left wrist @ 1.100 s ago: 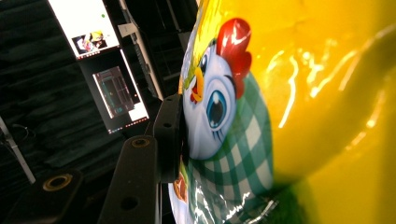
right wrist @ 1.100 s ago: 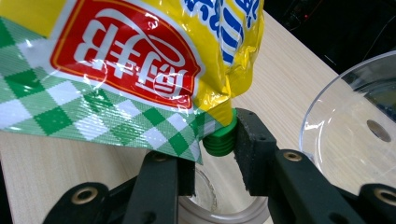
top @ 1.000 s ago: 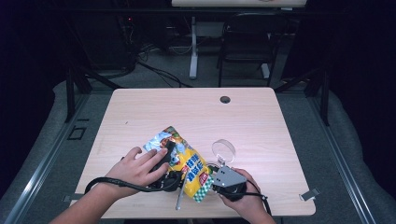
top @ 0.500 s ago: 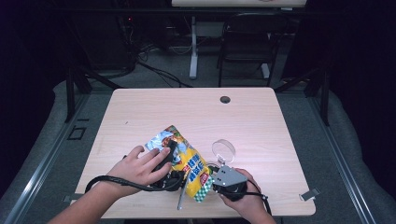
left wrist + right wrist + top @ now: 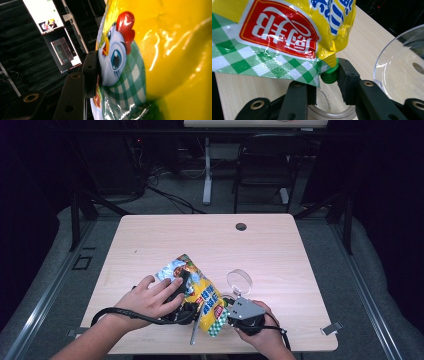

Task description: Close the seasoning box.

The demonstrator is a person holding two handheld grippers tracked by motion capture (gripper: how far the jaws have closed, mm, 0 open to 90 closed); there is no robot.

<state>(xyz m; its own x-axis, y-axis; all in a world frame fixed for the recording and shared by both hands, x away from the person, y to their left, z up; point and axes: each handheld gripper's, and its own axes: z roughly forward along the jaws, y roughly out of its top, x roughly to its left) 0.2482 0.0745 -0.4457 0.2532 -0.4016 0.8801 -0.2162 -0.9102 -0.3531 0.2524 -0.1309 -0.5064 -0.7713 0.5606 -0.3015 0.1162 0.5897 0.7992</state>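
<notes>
While the left hand-held gripper (image 5: 184, 290) pinches the pouch (image 5: 200, 296) near the tabletop's front edge, the right hand-held gripper (image 5: 325, 82) clamps its green cap (image 5: 330, 75); twisting it off likely comes next.

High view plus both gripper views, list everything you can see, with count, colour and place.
Glossy yellow plastic pouch with green-checked bottom: one, near edge of table, held between both grippers.
Green screw cap on pouch spout: one, between the right gripper's fingers.
Clear round glass bowl: one, transparent, right of the pouch.
Light wooden table: one, centre.
Dark round hole: one, table's far edge.
Black chair: one, behind the table.
Left gripper: black, against the pouch.
Right gripper: black, closed on the cap.
</notes>
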